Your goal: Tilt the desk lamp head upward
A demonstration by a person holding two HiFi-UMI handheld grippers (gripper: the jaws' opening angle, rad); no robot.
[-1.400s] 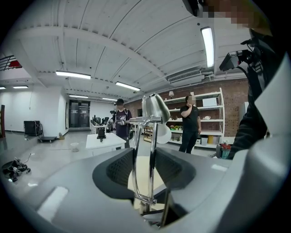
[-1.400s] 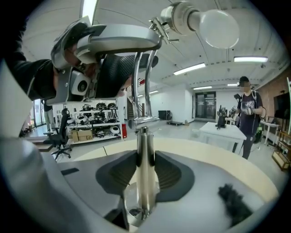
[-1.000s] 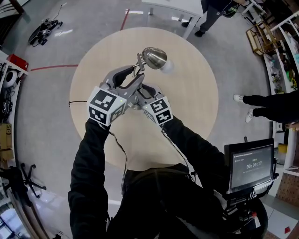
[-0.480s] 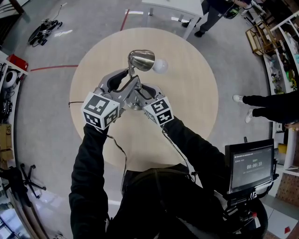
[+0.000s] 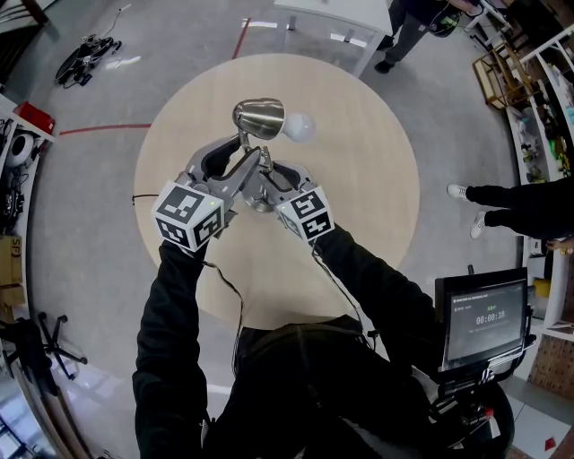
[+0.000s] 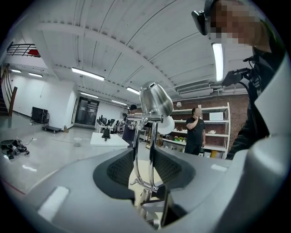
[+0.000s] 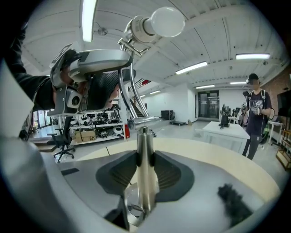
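The desk lamp stands on the round wooden table [image 5: 368,179]. Its brushed-metal head [image 5: 258,116] carries a white bulb [image 5: 300,127] that points right in the head view. My left gripper [image 5: 248,155] is shut on the lamp's twin-rod arm [image 6: 142,150], below the metal head [image 6: 155,100]. My right gripper [image 5: 266,183] is shut on the upright post [image 7: 144,159] just above the base. In the right gripper view the bulb [image 7: 167,21] sits high overhead, with the left gripper [image 7: 97,59] beneath it.
A thin cable [image 5: 143,199] runs off the table's left edge. A monitor on a stand [image 5: 480,318] is at the lower right. A person's legs [image 5: 511,199] are to the right of the table, another person [image 5: 408,27] beyond a white table [image 5: 332,13] at the top.
The lamp head and bulb have swung left in the head view, and my left gripper has moved left with the arm. The right gripper has stayed on the post.
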